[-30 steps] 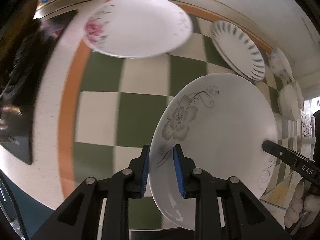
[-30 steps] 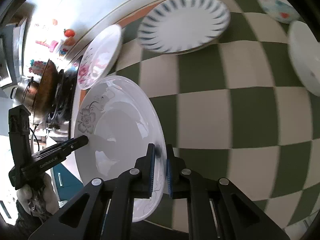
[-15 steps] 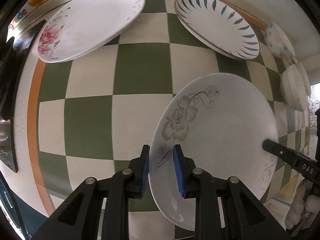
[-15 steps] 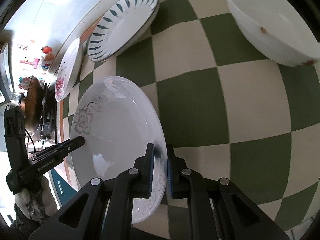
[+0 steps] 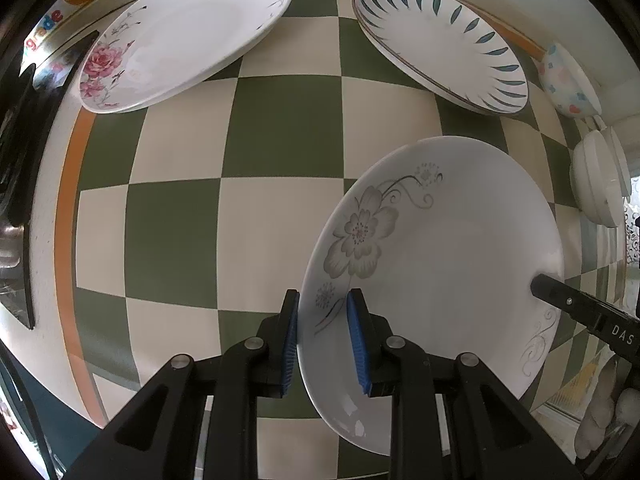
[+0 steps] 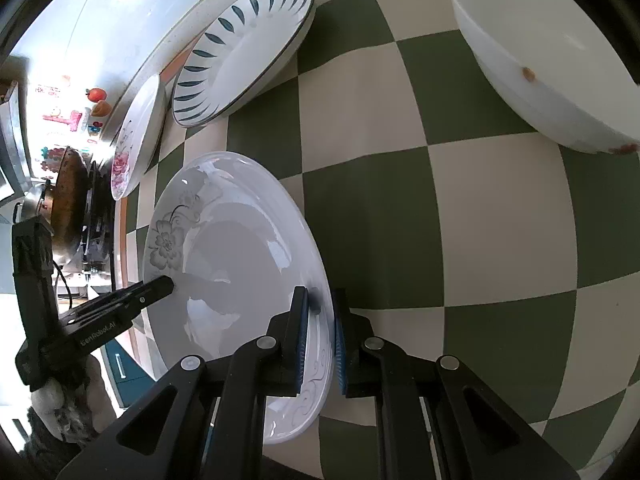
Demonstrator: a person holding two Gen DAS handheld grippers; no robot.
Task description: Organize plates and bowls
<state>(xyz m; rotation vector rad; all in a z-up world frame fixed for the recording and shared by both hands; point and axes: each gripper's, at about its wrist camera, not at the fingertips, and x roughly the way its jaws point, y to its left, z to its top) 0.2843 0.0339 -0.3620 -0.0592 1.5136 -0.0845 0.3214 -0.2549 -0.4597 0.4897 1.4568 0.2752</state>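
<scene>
a: what surface is seen?

b: a green and cream checked cloth (image 5: 280,144) with an orange border is spread over the counter.

a: where is the grey-flower plate (image 5: 440,248) found?

b: it is held above the cloth's near part, face up, apart from the other dishes. its grey flower is turned toward the left gripper (image 5: 323,336).

a: how is it held?

b: its rim is pinched on one side by the left gripper and on the opposite side by the right gripper (image 6: 320,340).

a: what lies beyond?

b: a rose plate (image 5: 184,36) and a blue-leaf plate (image 5: 440,44) are seen along the far edge, and a white bowl (image 6: 540,60) at the right.
</scene>
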